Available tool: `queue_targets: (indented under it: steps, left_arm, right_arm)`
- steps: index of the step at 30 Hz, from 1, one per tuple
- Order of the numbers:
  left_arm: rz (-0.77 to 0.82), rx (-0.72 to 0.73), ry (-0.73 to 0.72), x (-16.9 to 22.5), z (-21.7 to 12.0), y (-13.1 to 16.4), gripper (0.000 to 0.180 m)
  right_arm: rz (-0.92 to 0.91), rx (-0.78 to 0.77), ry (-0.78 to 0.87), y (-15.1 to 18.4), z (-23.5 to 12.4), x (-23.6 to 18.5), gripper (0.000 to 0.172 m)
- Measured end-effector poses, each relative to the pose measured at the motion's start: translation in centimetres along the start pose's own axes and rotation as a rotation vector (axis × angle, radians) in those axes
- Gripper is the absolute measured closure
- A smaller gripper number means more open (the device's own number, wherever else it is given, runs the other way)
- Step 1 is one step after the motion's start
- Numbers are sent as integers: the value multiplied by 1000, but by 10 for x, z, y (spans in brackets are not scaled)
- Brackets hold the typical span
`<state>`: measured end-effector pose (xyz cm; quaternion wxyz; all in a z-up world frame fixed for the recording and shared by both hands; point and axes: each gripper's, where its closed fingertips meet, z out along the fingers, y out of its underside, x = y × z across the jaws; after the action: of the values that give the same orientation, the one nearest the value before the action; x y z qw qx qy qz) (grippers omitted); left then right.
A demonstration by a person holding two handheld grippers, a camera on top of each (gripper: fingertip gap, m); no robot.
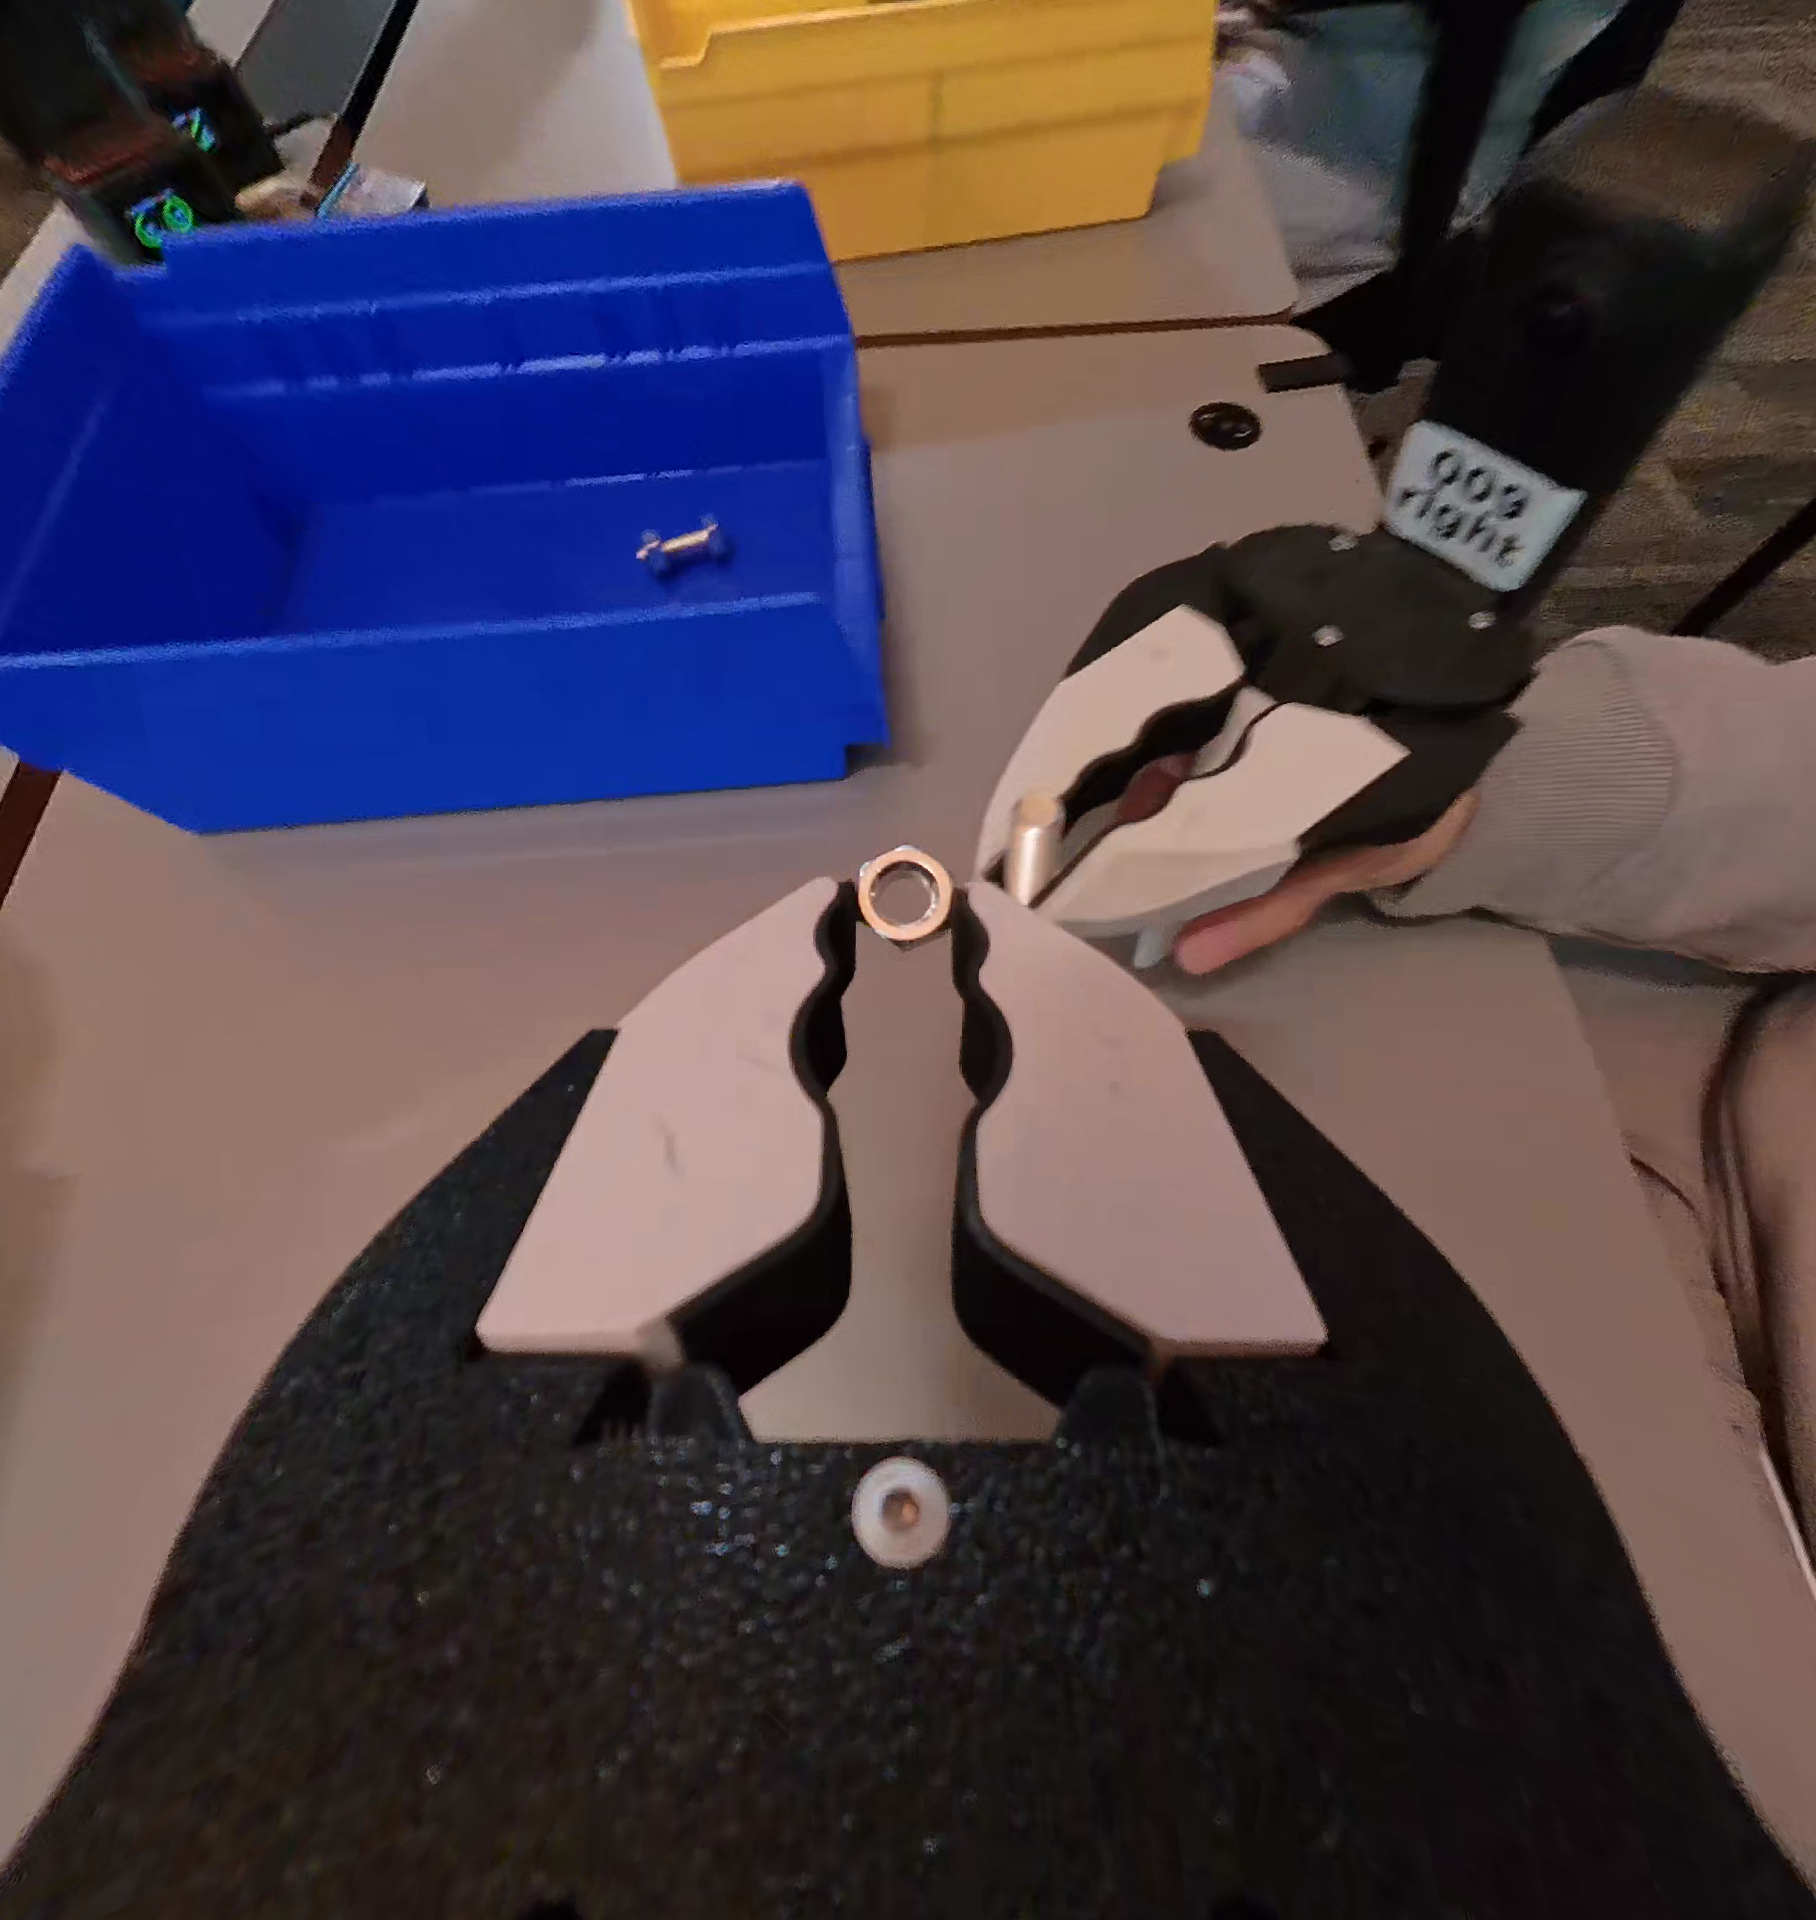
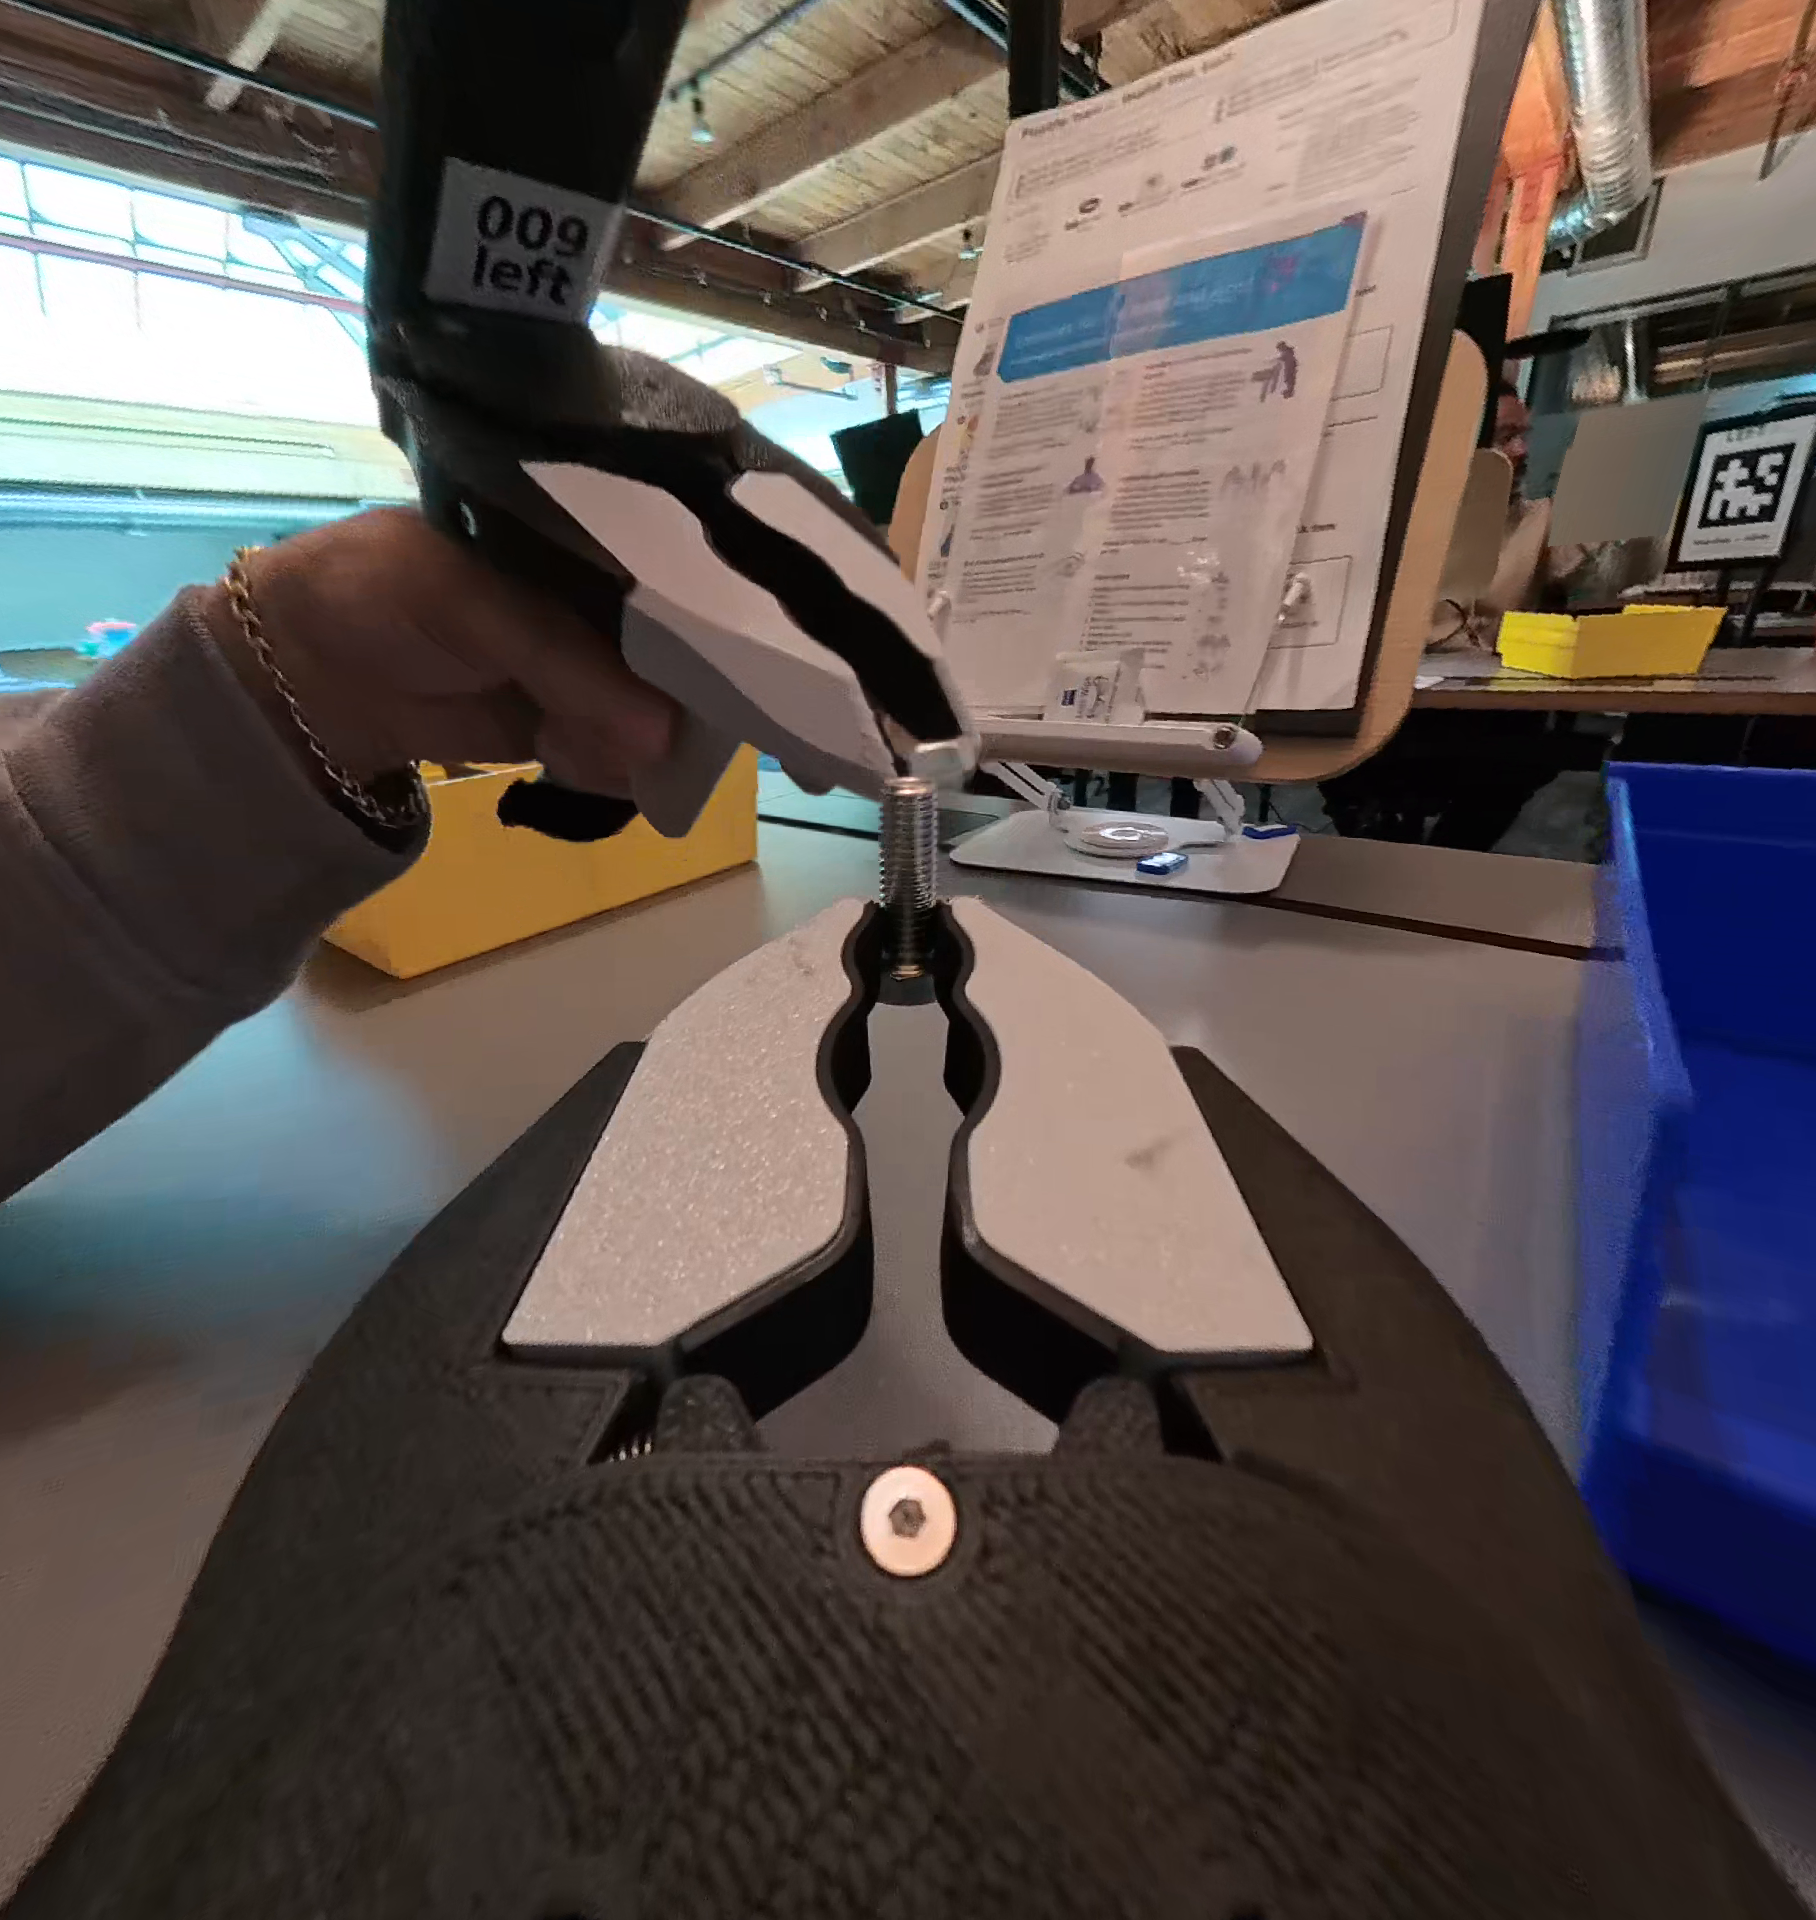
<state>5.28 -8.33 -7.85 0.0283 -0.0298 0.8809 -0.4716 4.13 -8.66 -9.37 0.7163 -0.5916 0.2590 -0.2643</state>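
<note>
Gripping a silver hex nut [image 1: 902, 900] between its fingertips, our left tongs [image 1: 904, 902] were narrowed on it, the pads pressing its opposite sides and the bore facing the camera. Our right tongs [image 2: 909, 940] were pinched on the lower part of a threaded bolt [image 2: 906, 852], which stood upright out of the tips with its threaded end uppermost. Seen from the right tongs, the nut [image 2: 943, 756] hung just above and slightly to the right of the bolt's top, close but apparently not yet seated on it. Well beyond the left tongs and off to their left sat a blue bin [image 1: 416, 717] with a small metal assembly [image 1: 683, 543] on its floor; a yellow bin [image 1: 925, 135] lay farther off behind it.

To do this well, we judged that the bore should be brought squarely over the bolt's end and the nut held level, so that the threads would not cross; the bolt needed to be kept steady and vertical.

We could not make out the bolt's head, which was sunk in the dark hollow between the right pads. From the left tongs, only the bolt's smooth-looking end [image 1: 1034, 842] showed, and motion blur softened the threads. Whether nut and bolt actually touched, we could not tell.
</note>
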Motion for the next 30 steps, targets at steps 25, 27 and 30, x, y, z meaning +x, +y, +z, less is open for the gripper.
queue_targets:
  steps: [25, 27, 30]
  left_arm:
    - [84, -131, 37, 28, -12, 4, 164]
    - [81, -123, 43, 30, -12, 2, 164]
    - [81, -125, 42, 30, -12, 3, 164]
  right_arm:
    - [-93, -78, -55, 5, 6, -18, 163]
    - [-120, -86, -57, 5, 7, -21, 163]
    - [-143, -94, -45, 3, 7, -22, 163]
